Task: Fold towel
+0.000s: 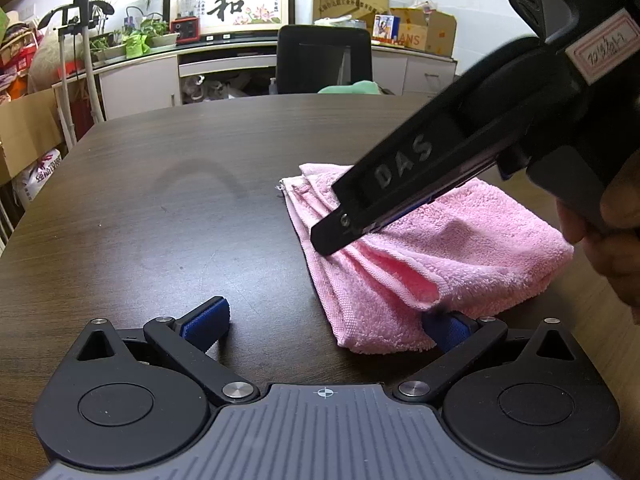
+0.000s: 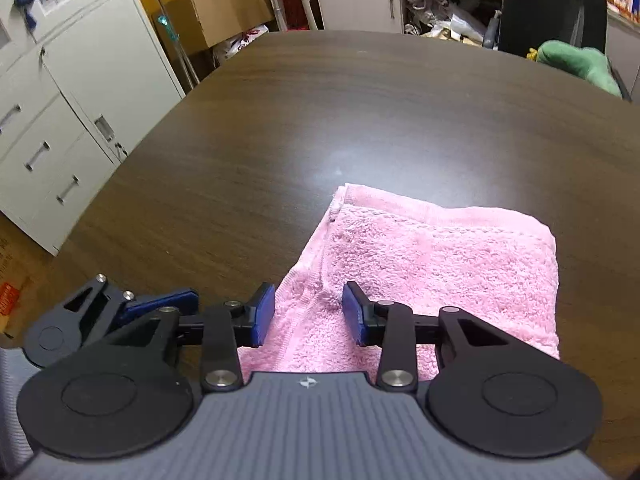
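The pink towel lies folded into a thick, layered bundle on the dark surface, and everything here is placed from it. In the left wrist view its long axis runs from a near corner just ahead of the left tongs up and away to a far corner, with the stacked open edges facing the bare side of the surface and the rounded fold on the other side.

The right tongs are the nearer pair: they sit right over the towel's edge side, pitched steeply down, with terry pile filling the gap between the blue pads. The jaws stand partly apart and released. The pads seem to straddle a raised seam without pinching it, though the fisheye makes contact hard to judge. In the left wrist view the same tool crosses above the middle of the towel, its tip resting at or just above the layered edges, with the person's hand on the grip.

The left tongs are spread wide and hold nothing. One pad sits at the towel's near corner, half hidden by the cloth, and the other is well out over bare surface. They angle moderately downward, low to the surface.

Any next fold or tidy-up would most likely fall to the right tongs, across the short axis.
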Motion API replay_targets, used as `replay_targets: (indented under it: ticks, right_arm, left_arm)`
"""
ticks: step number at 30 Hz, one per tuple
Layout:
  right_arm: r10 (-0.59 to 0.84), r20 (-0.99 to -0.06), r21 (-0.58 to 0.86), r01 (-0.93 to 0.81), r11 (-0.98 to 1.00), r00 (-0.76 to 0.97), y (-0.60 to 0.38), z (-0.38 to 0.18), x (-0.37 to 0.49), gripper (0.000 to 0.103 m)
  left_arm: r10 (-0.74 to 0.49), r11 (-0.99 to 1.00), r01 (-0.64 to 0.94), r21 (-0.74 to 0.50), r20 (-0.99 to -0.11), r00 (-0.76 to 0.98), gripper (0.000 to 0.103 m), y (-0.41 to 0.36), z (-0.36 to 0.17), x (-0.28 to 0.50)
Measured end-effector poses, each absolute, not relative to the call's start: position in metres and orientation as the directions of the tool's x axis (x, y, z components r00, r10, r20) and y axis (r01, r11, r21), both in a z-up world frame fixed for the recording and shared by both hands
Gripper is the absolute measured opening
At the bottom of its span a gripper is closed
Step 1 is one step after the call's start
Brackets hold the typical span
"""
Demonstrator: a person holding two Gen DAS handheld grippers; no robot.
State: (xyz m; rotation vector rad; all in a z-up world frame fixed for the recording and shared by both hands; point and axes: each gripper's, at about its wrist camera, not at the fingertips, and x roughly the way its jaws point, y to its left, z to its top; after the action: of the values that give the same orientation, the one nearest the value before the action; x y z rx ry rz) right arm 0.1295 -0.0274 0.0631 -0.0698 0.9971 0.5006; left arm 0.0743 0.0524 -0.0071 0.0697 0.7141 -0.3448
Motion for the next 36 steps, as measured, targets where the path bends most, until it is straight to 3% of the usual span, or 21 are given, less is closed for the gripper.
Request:
replay_targets:
  ticks: [10, 14, 17, 21, 22, 26, 36]
  right_arm:
    - [0.398, -0.815, 0.22, -0.41, 0.885, 0.421, -0.04, 0.062, 0.137, 0.033]
    - [0.358, -0.826, 0.16, -0.429, 0.889, 0.436, -0.031, 0.063, 0.134, 0.032]
    - [0.304, -0.834, 0.085, -0.438, 0.895, 0.461, -0.021, 0.061, 0.132, 0.023]
    - [0.265, -0.833, 0.027, -0.444, 0.896, 0.486, -0.011, 0.061, 0.124, 0.022]
    - [0.267, -0.831, 0.027, -0.443, 0.896, 0.489, -0.01, 0.061, 0.124, 0.017]
    - [0.322, -0.808, 0.116, -0.403, 0.908, 0.493, -0.026, 0.065, 0.129, 0.006]
    - [0.495, -0.706, 0.366, -0.338, 0.867, 0.506, -0.074, 0.082, 0.132, 0.004]
  left_arm:
    - [-0.292, 0.94, 0.337, -0.059, -0.653, 0.699, 0.103, 0.06, -0.006, 0.077]
    - [-0.292, 0.939, 0.338, -0.057, -0.652, 0.7, 0.103, 0.062, -0.006, 0.077]
    - [-0.29, 0.939, 0.339, -0.054, -0.651, 0.701, 0.103, 0.062, -0.006, 0.077]
    - [-0.29, 0.939, 0.339, -0.053, -0.651, 0.702, 0.103, 0.062, -0.006, 0.077]
    - [-0.29, 0.939, 0.339, -0.053, -0.651, 0.701, 0.103, 0.062, -0.006, 0.077]
    - [-0.291, 0.939, 0.339, -0.055, -0.651, 0.701, 0.103, 0.063, -0.006, 0.077]
    - [-0.295, 0.938, 0.34, -0.06, -0.652, 0.698, 0.103, 0.066, -0.005, 0.079]
